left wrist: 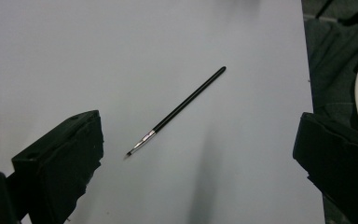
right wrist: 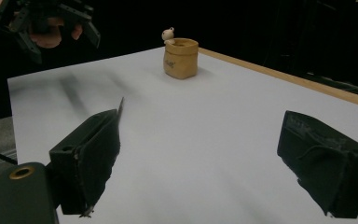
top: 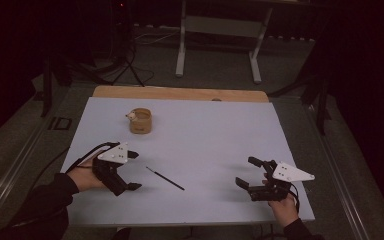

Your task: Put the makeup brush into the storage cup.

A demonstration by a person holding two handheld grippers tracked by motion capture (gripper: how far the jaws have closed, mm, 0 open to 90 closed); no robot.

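Note:
A thin black brush [top: 165, 178] lies flat on the white table sheet [top: 200, 135], near the front, between my two grippers. My left gripper [top: 133, 170] is open just left of it, nothing between its jaws; in the left gripper view the brush [left wrist: 177, 109] lies ahead with its bristle tip nearest. My right gripper [top: 247, 171] is open at the front right, jaws empty. A tan cup-like holder [top: 140, 120] with a small figure on its rim stands at the back left; the right gripper view shows this holder [right wrist: 181, 58] far ahead.
A wooden table edge [top: 180, 93] runs along the back of the sheet. Beyond it stand a white frame's legs [top: 181, 55] and a tripod on the dark floor. A metal rail [top: 340, 170] borders the right side.

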